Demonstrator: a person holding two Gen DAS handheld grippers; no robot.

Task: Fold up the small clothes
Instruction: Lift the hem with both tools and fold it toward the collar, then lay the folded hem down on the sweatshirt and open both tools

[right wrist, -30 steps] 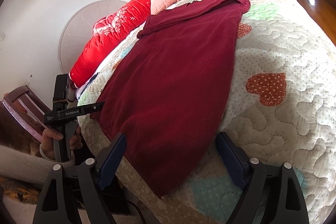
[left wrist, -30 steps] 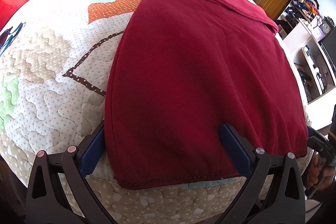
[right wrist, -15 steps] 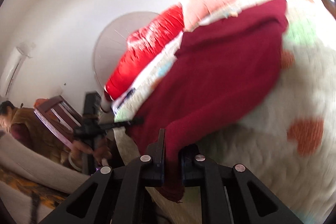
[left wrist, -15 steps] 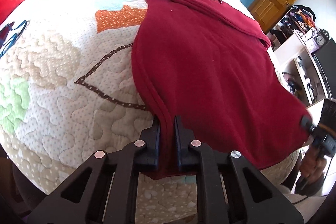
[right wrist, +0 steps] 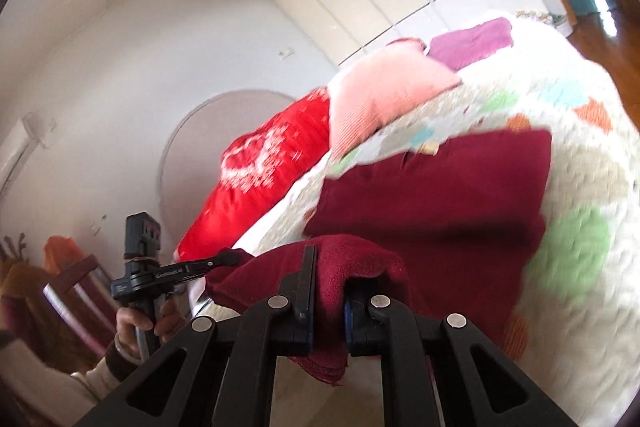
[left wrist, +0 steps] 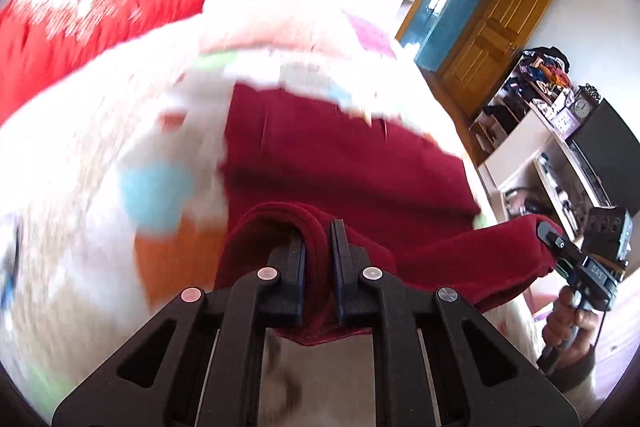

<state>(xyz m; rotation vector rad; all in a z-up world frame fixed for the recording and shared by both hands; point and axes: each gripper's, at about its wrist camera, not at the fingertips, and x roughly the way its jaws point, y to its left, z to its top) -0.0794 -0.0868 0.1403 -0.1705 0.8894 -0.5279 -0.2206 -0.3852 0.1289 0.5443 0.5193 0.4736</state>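
Observation:
A dark red fleece garment (left wrist: 340,163) lies on the quilted bed, its far part flat and its near hem lifted. My left gripper (left wrist: 318,251) is shut on the near left corner of the hem. My right gripper (right wrist: 329,279) is shut on the near right corner, and it also shows at the right of the left wrist view (left wrist: 550,235). The left gripper shows at the left of the right wrist view (right wrist: 230,259). The hem hangs taut between the two grippers above the bed. The garment (right wrist: 440,195) shows doubled, the lifted part over the flat part.
The white patchwork quilt (left wrist: 100,155) covers the bed. A red pillow (left wrist: 80,11), a pink pillow (right wrist: 384,95) and a purple cloth (right wrist: 476,39) lie at the head. A wooden door (left wrist: 492,27) and shelves (left wrist: 536,131) stand to the right. A chair (right wrist: 76,291) stands left.
Both grippers closed on the hem corners, then lifted the hem and carried it toward the head of the bed, over the garment's far part. Both views are motion-blurred now.

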